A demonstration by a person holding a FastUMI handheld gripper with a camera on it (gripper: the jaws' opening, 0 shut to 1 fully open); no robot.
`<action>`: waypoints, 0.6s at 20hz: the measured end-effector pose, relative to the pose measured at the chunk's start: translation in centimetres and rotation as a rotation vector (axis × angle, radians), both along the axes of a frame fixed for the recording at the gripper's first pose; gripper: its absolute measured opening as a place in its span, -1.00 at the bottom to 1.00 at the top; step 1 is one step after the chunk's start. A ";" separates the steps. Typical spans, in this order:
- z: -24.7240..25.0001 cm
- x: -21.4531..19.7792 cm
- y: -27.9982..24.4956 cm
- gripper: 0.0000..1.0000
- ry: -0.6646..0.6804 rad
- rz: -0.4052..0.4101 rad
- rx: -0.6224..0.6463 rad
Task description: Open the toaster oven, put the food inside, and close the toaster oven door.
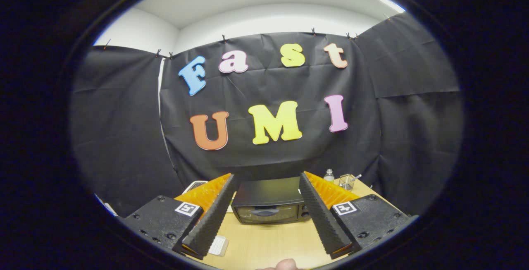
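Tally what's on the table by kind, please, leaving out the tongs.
Toaster oven, door shut, beyond the open tongs: 1
Small bottle: 1
Wire basket: 1
Small white item beside one finger: 1
Total: 4

The black toaster oven (270, 206) has a smooth, matt top and a glossy glass door. It sits on a pale wood-grain counter (272, 243), smooth and matt. The open tool's (266, 181) fingers (320, 216) are ribbed, rough-looking.
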State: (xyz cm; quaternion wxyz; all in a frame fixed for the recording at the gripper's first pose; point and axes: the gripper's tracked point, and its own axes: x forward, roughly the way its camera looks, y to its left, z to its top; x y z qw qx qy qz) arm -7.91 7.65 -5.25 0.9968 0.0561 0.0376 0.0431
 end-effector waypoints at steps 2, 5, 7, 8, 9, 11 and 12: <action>-0.2 -0.2 0.2 1.00 0.012 0.003 0.003; -0.1 -0.5 0.0 1.00 0.010 0.000 -0.001; 0.0 -0.5 0.0 1.00 0.002 -0.001 -0.006; 0.2 -0.5 0.0 1.00 -0.003 -0.001 -0.010; 0.2 -0.5 0.1 1.00 -0.004 0.002 -0.010; 0.0 -0.4 0.3 1.00 0.001 0.009 -0.005; -0.2 -0.3 0.2 1.00 0.004 0.011 -0.004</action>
